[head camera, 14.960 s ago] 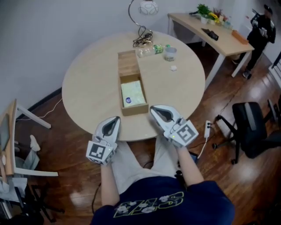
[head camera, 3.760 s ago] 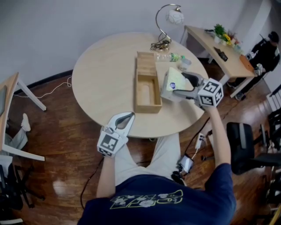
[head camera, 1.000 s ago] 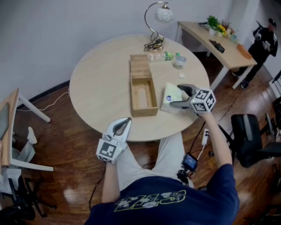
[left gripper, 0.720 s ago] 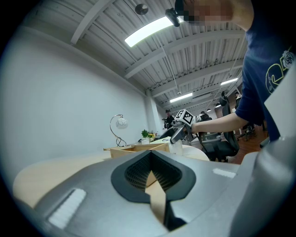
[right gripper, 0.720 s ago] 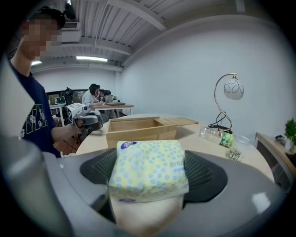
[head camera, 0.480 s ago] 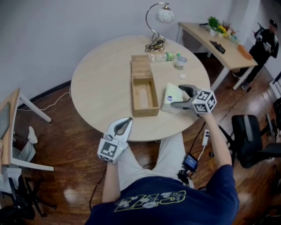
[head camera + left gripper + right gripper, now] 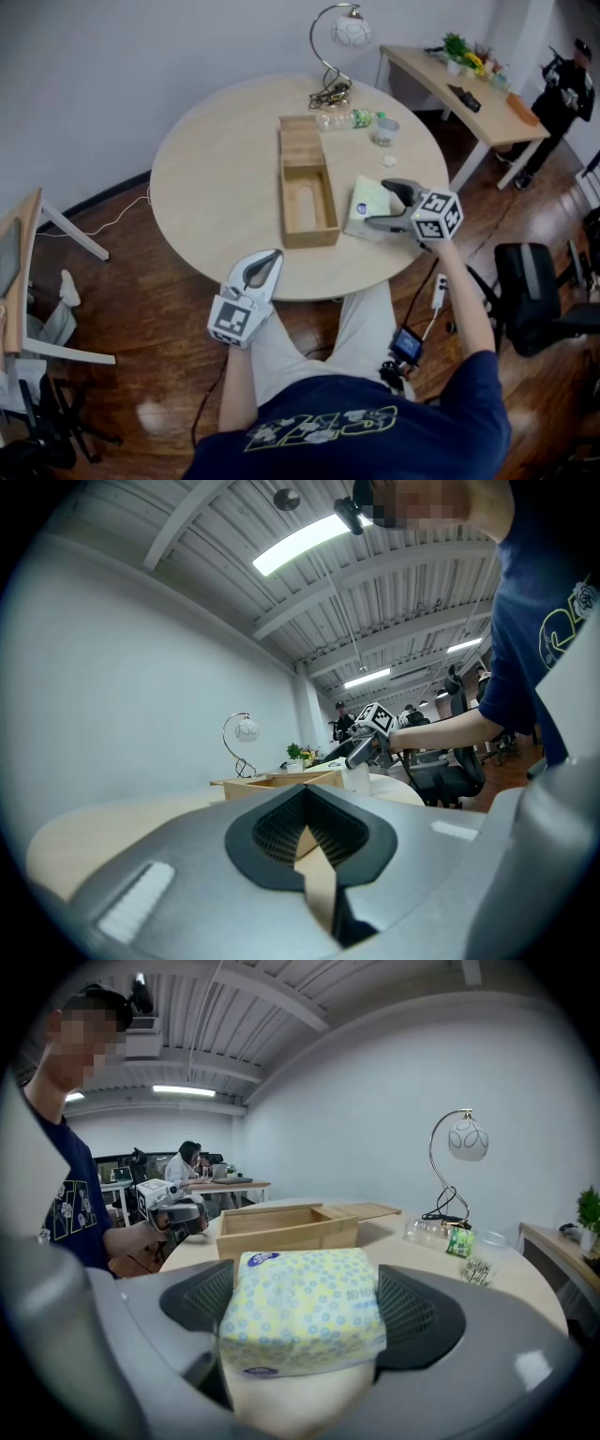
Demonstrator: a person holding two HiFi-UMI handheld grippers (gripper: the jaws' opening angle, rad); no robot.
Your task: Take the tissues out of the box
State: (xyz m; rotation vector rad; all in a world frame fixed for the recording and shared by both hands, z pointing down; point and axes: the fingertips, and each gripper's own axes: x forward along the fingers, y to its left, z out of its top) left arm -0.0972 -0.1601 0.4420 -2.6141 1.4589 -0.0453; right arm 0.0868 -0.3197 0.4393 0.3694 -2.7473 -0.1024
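The wooden box (image 7: 286, 202) stands open and empty in the middle of the round table (image 7: 206, 178), its sliding lid (image 7: 300, 139) pushed to the far end. A yellow-green dotted tissue pack (image 7: 368, 202) lies on the table just right of the box. My right gripper (image 7: 378, 204) straddles it. In the right gripper view the pack (image 7: 305, 1321) fills the gap of the right gripper (image 7: 302, 1309); its jaws are opening, pads touching both sides. My left gripper (image 7: 267, 258) hangs shut at the table's near edge, holding nothing (image 7: 305, 832).
A desk lamp (image 7: 337, 37), a plastic bottle (image 7: 352, 119) and a cup (image 7: 382, 131) stand at the table's far side. An office chair (image 7: 534, 291) is on the right, a long desk (image 7: 459, 80) and a person (image 7: 562, 89) behind it.
The pack lay in the box, then my right gripper lifted it out to the right and set it on the table. Over the last second almost nothing moves.
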